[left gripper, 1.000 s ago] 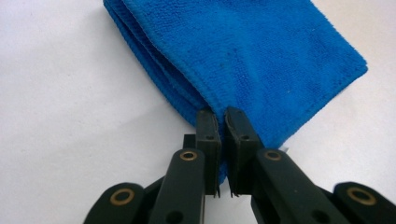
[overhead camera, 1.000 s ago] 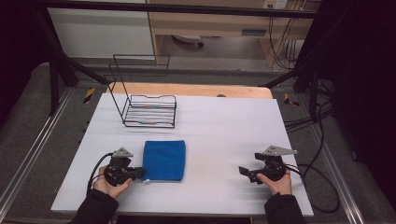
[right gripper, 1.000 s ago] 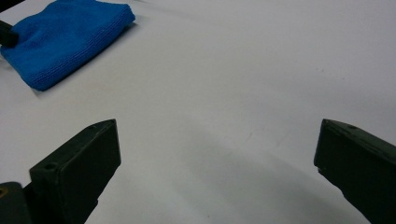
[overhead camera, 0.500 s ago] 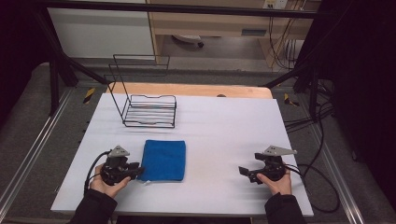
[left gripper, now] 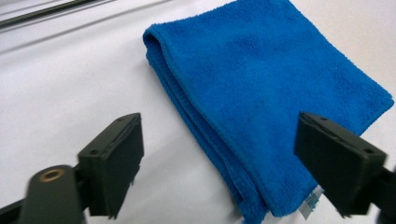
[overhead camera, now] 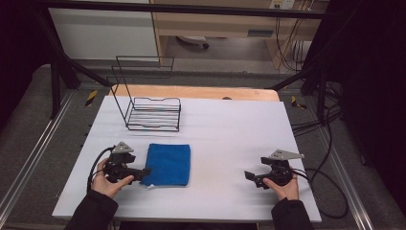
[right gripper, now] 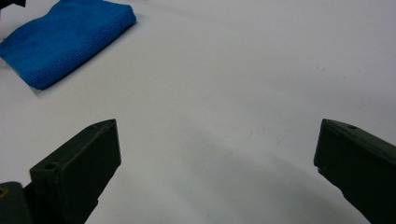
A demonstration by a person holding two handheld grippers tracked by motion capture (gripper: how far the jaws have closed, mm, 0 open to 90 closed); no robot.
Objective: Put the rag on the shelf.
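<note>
A folded blue cloth [overhead camera: 168, 164] lies flat on the white desk [overhead camera: 225, 129] at three o'clock of the left gripper [overhead camera: 142, 172], whose fingers have just been opening and flank its near corner unpinched, while the right gripper [overhead camera: 250, 176], fingers spread, waits well apart.

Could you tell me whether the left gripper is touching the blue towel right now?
Cannot tell. In the left gripper view the left gripper has just been opening, its jaws wide astride the towel's near edge, not pressing it; contact underneath is hidden.
</note>
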